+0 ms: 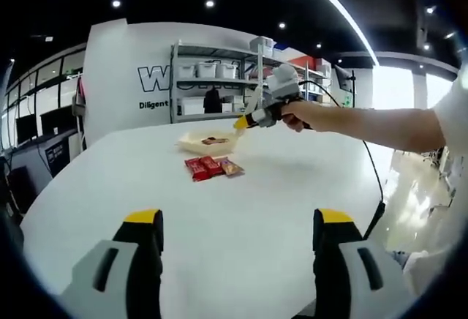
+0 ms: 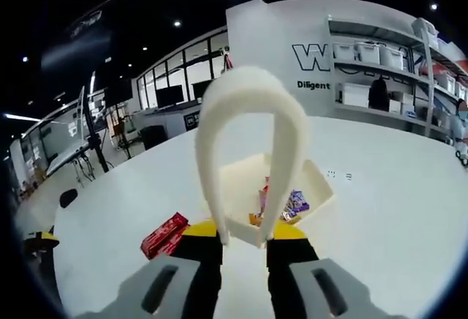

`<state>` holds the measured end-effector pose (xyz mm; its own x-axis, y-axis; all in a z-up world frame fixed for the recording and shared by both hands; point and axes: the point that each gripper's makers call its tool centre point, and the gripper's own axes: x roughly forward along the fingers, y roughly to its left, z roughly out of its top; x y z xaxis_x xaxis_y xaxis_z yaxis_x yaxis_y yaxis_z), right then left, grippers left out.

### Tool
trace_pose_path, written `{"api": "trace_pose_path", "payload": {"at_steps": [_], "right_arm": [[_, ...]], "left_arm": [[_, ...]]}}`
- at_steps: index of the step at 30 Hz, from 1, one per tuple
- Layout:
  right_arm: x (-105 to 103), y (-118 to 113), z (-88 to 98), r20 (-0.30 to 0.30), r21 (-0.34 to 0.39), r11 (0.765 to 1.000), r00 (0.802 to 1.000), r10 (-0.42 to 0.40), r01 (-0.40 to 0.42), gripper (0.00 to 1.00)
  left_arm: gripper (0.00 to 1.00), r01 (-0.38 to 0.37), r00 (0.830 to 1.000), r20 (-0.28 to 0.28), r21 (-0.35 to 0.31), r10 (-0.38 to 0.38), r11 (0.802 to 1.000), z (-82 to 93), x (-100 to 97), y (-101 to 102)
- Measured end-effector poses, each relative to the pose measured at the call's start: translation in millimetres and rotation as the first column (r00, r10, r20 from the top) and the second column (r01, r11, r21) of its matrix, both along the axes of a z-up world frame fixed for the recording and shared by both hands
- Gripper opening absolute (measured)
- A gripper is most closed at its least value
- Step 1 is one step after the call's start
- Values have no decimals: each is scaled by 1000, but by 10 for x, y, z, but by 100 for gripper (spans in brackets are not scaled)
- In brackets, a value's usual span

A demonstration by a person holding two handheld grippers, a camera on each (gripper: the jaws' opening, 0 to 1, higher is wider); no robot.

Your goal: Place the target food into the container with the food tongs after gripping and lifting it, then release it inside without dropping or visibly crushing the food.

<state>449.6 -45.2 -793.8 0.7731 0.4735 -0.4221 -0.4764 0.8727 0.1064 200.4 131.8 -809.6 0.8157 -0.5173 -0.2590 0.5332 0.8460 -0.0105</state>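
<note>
Left gripper view, left to right: white wall (image 1: 139, 55) with large dark lettering cut off by shelving, readable as "W", and a smaller line beneath beginning "Diligent"; metal shelving (image 1: 219, 77) holding pale storage bins; a person's hand (image 1: 296, 118) and bare forearm reaching in from the right, carrying the right gripper (image 1: 245, 121) over the far part of a white table (image 1: 110, 187). Left gripper (image 1: 238, 231) low at the near edge, its yellow-tipped jaws set wide apart with nothing between them. Table surface broad and bare on the near, left and right sides; its curved edge runs along the left. At table centre, red food packets (image 1: 210, 166) lie flat just near of a shallow cream container (image 1: 197, 143), which holds some small item. Right gripper view: the same "W" and "Diligent" on the far wall; red packets at lower left; white food tongs (image 2: 248, 143) clamped by their two arms between the right gripper's jaws, looped end up, arms squeezed near together, tips low over the container's near rim; whether the tips grip anything cannot be told. Container holds wrapped sweets (image 2: 289, 205), one purple; their print is unreadable.
</note>
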Motion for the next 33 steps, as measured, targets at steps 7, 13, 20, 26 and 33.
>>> {"api": "trace_pose_path", "payload": {"at_steps": [7, 13, 20, 26, 33], "right_arm": [[-157, 58, -78, -9, 4, 1000, 1000, 19, -19, 16], [-272, 168, -150, -18, 12, 999, 999, 34, -34, 16], [-358, 339, -203, -25, 24, 998, 998, 55, -55, 16], [-436, 475, -235, -25, 20, 997, 997, 75, -75, 16], [-507, 608, -339, -19, -21, 995, 995, 97, -98, 17]], "left_arm": [[83, 3, 1000, -1, 1, -3, 1000, -15, -45, -5], [83, 13, 1000, -2, 4, -13, 1000, -25, -114, -34], [83, 11, 1000, 2, 2, -11, 1000, -12, -174, -11], [83, 8, 1000, 5, 2, -8, 1000, 1, -196, 4], [83, 6, 1000, 5, -2, -6, 1000, -8, -206, 12]]}}
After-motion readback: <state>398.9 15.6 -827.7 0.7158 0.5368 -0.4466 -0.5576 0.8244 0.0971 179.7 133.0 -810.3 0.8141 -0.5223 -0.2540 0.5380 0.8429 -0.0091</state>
